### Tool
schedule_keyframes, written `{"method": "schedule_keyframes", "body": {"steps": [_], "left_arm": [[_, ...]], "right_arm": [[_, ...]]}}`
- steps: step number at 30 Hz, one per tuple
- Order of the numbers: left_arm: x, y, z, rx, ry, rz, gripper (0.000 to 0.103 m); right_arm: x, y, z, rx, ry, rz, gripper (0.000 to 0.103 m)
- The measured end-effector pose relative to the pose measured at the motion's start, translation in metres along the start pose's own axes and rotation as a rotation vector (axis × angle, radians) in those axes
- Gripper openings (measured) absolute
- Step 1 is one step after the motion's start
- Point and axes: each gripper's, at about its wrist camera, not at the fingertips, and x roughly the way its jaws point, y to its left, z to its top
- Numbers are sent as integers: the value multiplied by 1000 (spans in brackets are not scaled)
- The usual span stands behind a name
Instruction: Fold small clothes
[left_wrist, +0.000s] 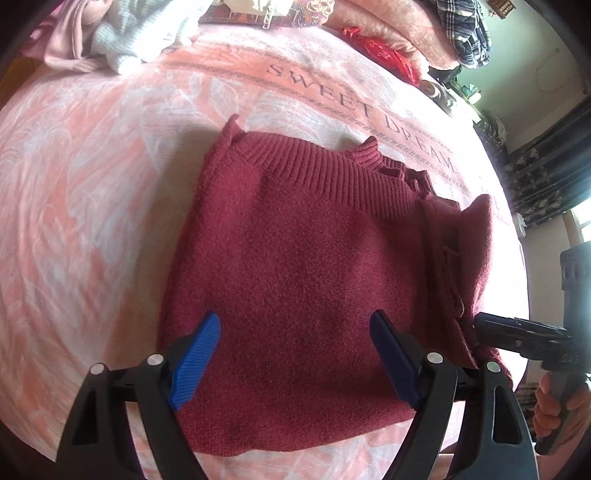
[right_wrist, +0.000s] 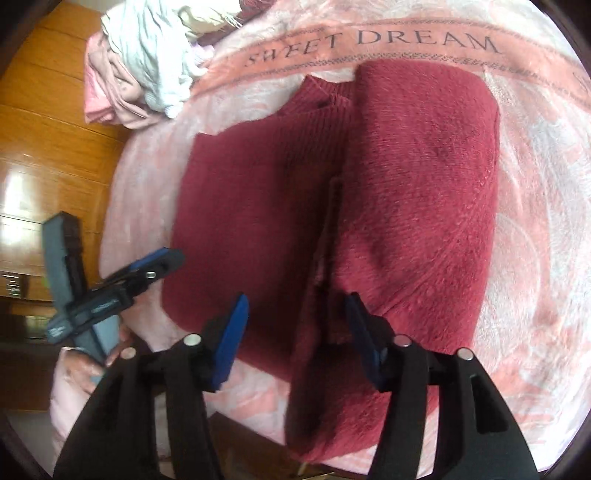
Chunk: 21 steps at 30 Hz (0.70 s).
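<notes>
A dark red knit sweater (left_wrist: 303, 266) lies on the pink bedspread (left_wrist: 92, 192), its ribbed collar at the far side. Its right part is folded over the body, and the sleeve edge runs down the middle in the right wrist view (right_wrist: 417, 206). My left gripper (left_wrist: 295, 358) is open just above the sweater's near left part, blue pads wide apart. My right gripper (right_wrist: 295, 339) is open over the near hem, astride the fold edge. The right gripper also shows at the sweater's right edge in the left wrist view (left_wrist: 517, 332). The left gripper shows at the left in the right wrist view (right_wrist: 147, 269).
A heap of pink and white clothes (left_wrist: 110, 40) lies at the bed's far left, also in the right wrist view (right_wrist: 147, 62). Red cloth and pink bedding (left_wrist: 388, 51) are at the far right. A wooden cabinet (right_wrist: 48, 129) stands left of the bed. Dark curtains (left_wrist: 554, 166) hang at right.
</notes>
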Motion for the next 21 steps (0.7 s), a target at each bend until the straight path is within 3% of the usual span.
{"method": "schedule_keyframes", "body": {"steps": [3, 6, 10, 14, 21], "left_arm": [[0, -15, 2, -5, 11, -39, 83], [2, -51, 5, 41, 29, -98, 83], [19, -97, 7, 79, 70, -178, 84], [46, -133, 9, 97, 118, -181, 84], [81, -170, 10, 84, 180, -227, 84]], "right_arm": [[-28, -7, -4, 14, -35, 17, 55], [-52, -17, -5, 10, -95, -89, 55], [-67, -50, -6, 89, -112, -96, 53], [-71, -72, -10, 105, -104, -146, 50], [-83, -89, -16, 104, -104, -132, 50]]}}
